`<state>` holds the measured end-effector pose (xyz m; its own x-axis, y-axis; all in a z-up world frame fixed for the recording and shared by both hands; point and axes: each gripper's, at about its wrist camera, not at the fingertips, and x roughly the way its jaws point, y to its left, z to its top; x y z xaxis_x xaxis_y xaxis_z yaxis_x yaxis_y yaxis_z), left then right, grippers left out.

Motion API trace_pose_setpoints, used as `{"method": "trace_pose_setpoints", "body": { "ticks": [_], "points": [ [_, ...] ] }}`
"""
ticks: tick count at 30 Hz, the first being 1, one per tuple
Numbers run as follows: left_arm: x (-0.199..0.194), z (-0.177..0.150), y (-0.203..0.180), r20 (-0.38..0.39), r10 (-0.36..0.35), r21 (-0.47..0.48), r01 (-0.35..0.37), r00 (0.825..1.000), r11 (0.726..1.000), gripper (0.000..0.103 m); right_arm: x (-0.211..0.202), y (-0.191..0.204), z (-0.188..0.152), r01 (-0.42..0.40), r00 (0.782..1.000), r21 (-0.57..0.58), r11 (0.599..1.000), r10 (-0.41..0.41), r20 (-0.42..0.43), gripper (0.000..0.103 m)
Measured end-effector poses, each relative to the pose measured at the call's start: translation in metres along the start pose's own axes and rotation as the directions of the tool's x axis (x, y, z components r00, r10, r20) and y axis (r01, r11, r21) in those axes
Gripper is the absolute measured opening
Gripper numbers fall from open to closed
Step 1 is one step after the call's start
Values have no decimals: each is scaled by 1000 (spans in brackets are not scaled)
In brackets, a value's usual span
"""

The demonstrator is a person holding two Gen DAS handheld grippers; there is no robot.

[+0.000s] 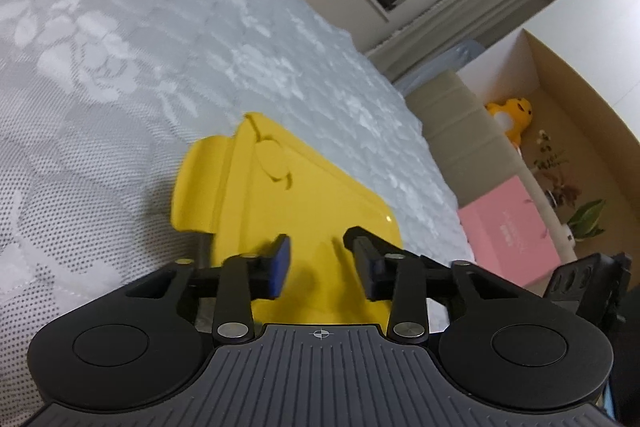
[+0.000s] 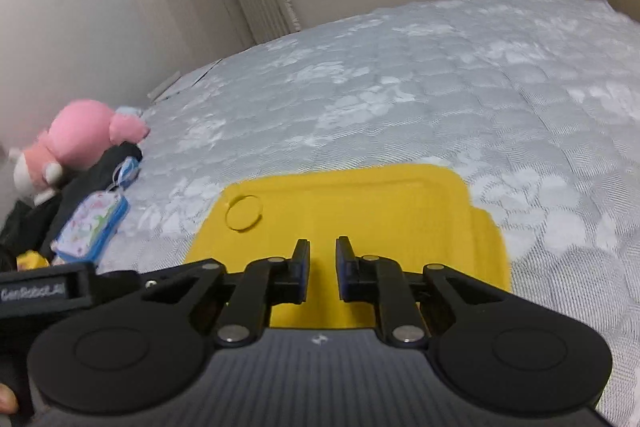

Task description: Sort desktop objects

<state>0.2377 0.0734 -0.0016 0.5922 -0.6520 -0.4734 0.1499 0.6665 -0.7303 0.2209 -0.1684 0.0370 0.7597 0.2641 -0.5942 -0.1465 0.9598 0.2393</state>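
I see the mattress (image 2: 400, 99), grey with a pale flower pattern, filling both views. On it, near the edge closest to me, lies the yellow lid (image 2: 352, 211), flat, with a round tab at one corner and a flap at one side. My left gripper (image 1: 325, 265) hangs over the lid, jaws apart, holding nothing. My right gripper (image 2: 322, 269) hangs over it too, jaws slightly apart, empty. At the mattress's left edge sit a pink plush toy (image 2: 80, 135) and a small blue pouch (image 2: 92, 223).
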Motion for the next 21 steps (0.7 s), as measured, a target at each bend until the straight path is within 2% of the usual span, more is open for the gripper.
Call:
{"method": "trace_pose_setpoints", "body": {
  "ticks": [2, 3, 5, 9, 12, 16, 21],
  "points": [
    [1, 2, 7, -5, -2, -27, 2, 1000, 1000, 13, 4, 6, 0, -1, 1000, -20, 1000, 1, 5, 17],
    [2, 2, 9, -9, -6, -35, 6, 1000, 999, 12, 6, 9, 0, -1, 1000, -30, 1000, 2, 7, 17],
    [2, 2, 8, -10, 0, -28, 0, 1000, 1000, 12, 10, 15, 7, -13, 1000, -50, 999, 14, 17, 17],
    [0, -2, 0, 5, 38, 23, -39, 999, 999, 12, 38, 27, 23, -69, 996, -63, 996, 65, -57, 17],
    [-2, -1, 1, 12, 36, 19, -36, 999, 999, 12, 50, 40, 24, -67, 994, -158, 985, 52, -98, 17],
    [-2, 0, 5, 10, 33, 8, -33, 999, 999, 11, 52, 47, 20, -45, 995, -183, 982, 28, -96, 17],
    [-2, -2, 3, 15, 43, 26, -44, 999, 999, 11, 49, 45, 16, -56, 996, -177, 983, 43, -74, 18]
  ]
}}
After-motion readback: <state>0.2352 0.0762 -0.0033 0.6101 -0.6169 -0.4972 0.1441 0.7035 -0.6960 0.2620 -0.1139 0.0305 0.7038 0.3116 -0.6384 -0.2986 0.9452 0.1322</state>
